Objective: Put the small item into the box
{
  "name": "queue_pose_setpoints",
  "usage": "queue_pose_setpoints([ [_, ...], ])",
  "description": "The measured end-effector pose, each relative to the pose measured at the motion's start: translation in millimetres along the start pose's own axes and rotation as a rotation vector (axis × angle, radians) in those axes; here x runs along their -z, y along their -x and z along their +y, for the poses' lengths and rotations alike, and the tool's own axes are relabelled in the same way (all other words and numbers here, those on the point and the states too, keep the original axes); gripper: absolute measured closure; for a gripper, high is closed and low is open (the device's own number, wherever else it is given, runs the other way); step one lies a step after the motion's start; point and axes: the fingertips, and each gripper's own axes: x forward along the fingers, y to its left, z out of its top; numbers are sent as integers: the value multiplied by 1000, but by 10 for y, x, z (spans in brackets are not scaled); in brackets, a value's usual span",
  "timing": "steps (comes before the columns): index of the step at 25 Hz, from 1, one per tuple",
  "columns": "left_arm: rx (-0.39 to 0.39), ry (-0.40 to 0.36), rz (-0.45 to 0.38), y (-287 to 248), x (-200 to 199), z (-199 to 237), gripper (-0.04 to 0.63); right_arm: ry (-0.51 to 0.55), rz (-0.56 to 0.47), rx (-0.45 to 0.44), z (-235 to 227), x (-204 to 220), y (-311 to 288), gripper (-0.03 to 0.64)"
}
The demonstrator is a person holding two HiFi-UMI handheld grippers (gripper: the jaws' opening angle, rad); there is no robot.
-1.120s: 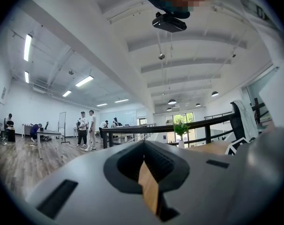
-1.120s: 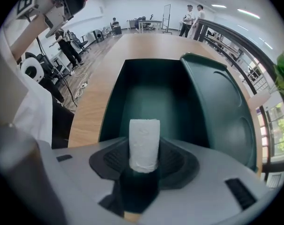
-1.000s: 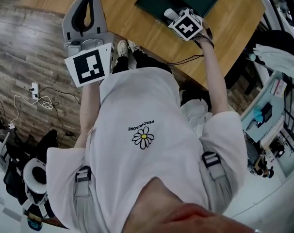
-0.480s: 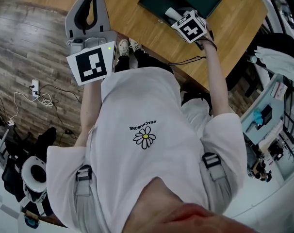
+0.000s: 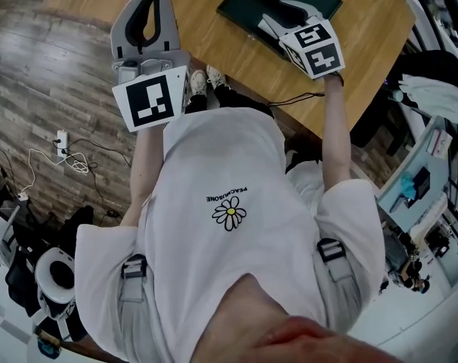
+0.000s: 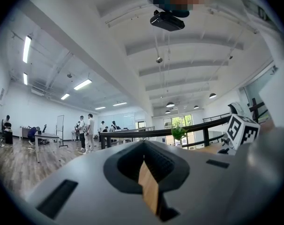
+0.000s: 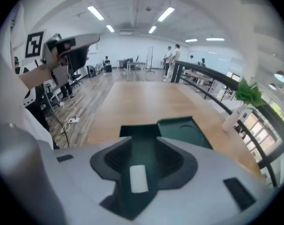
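While the right tool [image 7: 142,145] hangs over the dark green box [image 7: 132,131], jaws wide though just closing slightly on nothing, the small white block [image 7: 138,178] lies inside, seemingly light and stiff, best pinched across its long sides.

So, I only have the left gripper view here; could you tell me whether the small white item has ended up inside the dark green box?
Observer: Yes. The right gripper view shows the small white oblong item lying inside the dark green box.
Operator: Thank you. Is the right gripper gripping it?
Observer: No. The right gripper is open. Its jaws have just been closing a little, and the item shows between them, but they do not touch it.
Operator: And where does the box sit?
Observer: On the light wooden table, near the edge in front of the person.
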Motion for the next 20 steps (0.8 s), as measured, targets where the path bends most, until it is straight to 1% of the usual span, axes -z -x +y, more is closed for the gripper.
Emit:
queue_pose_setpoints([
  [2, 9, -4, -15, -11, -55, -41, 580, -27, -129, 49, -92, -311, 213, 460],
  [5, 22, -6, -51, -30, -172, -100, 580, -75, -327, 142, -246, -742, 596, 516],
  [7, 27, -1, -82, -43, -267, -161, 580, -118, -435, 194, -340, -921, 840, 551],
  [9, 32, 10, -106, -47, -322, -234, 580, -181, -529, 209, -376, -1002, 1026, 575],
  [11, 46, 17, -114, -43, -325, -312, 580, -257, -623, 203, -352, -1034, 1177, 605],
  [13, 64, 16, -112, -24, -320, -380, 580, -315, -699, 215, -292, -1048, 1298, 609],
  [14, 73, 12, -110, -11, -323, -406, 580, -326, -726, 239, -256, -1053, 1337, 609],
  [17, 98, -8, -108, -9, -343, -458, 580, -317, -789, 331, -144, -1082, 1373, 609],
  [20, 113, -19, -125, -55, -383, -482, 580, -314, -861, 371, -26, -1156, 1384, 611],
])
